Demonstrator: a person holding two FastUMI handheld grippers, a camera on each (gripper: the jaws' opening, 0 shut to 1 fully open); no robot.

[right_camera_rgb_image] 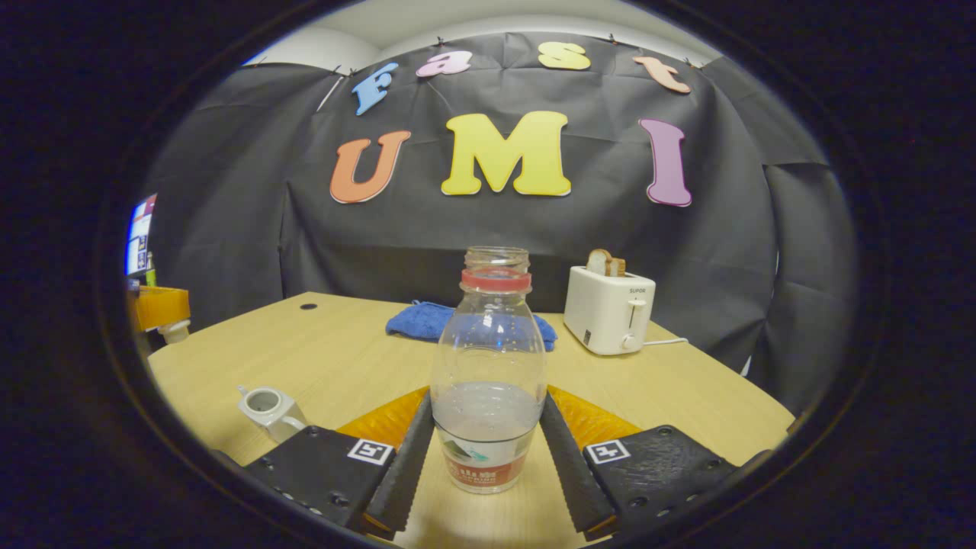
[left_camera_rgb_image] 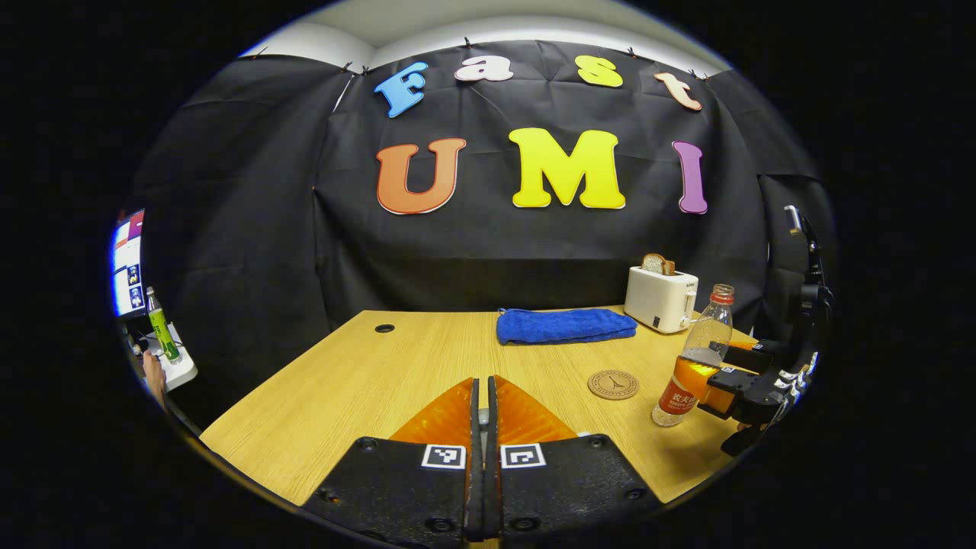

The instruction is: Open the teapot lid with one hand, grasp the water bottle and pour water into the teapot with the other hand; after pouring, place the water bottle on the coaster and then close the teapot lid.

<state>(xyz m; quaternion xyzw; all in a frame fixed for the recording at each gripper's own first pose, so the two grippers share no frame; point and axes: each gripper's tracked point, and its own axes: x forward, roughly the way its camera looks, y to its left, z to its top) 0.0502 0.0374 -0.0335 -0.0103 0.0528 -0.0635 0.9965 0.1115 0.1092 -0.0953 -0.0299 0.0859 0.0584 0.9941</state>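
Right tool clamps the uncapped water bottle upright above the tabletop; lidless teapot partly cut off. Left tool nearly closed, something small pinched, unidentifiable; coaster beyond.

Screwed black hand-held gripper mounts, square markers

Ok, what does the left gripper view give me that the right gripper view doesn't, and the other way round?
Left gripper view: the coaster, bare, beside the water bottle that the right gripper clamps. Right gripper view: the teapot, open, and the left gripper off to the side holding the teapot lid. Shared: the water bottle, blue towel, toaster and table.
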